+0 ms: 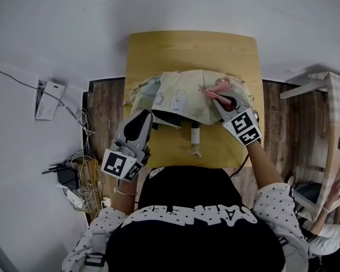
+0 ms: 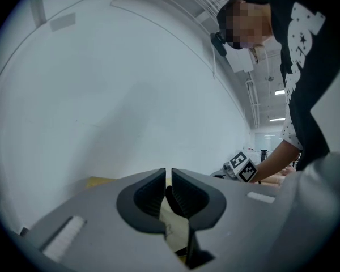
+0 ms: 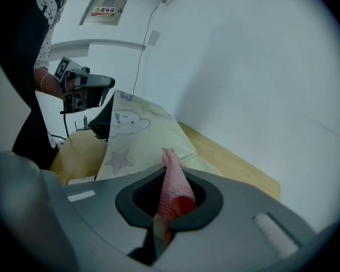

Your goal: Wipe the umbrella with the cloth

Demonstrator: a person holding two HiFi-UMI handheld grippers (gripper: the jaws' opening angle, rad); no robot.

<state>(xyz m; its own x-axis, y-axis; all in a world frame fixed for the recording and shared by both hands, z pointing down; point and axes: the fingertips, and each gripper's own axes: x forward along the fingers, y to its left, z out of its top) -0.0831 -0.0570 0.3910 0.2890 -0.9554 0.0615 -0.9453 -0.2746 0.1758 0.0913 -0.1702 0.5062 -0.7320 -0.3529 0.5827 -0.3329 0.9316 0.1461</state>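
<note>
Umbrella (image 1: 181, 98): pale yellow canopy with cloud and star prints, lying opened across the middle of the wooden counter (image 1: 192, 47), handle (image 1: 195, 143) pointing to 6 o'clock. Pink cloth (image 1: 218, 88) rests on the canopy at about 2 o'clock. Right tool (image 3: 170, 196) pinches that cloth. Left tool (image 2: 169, 180) is pressed together on the canopy edge at 8 o'clock.

Umbrella (image 1: 181, 95): thin matt fabric, printed
Cloth (image 3: 173, 186): pink, coarse open knit
Table (image 1: 187, 50): smooth pale wood, matt
</note>
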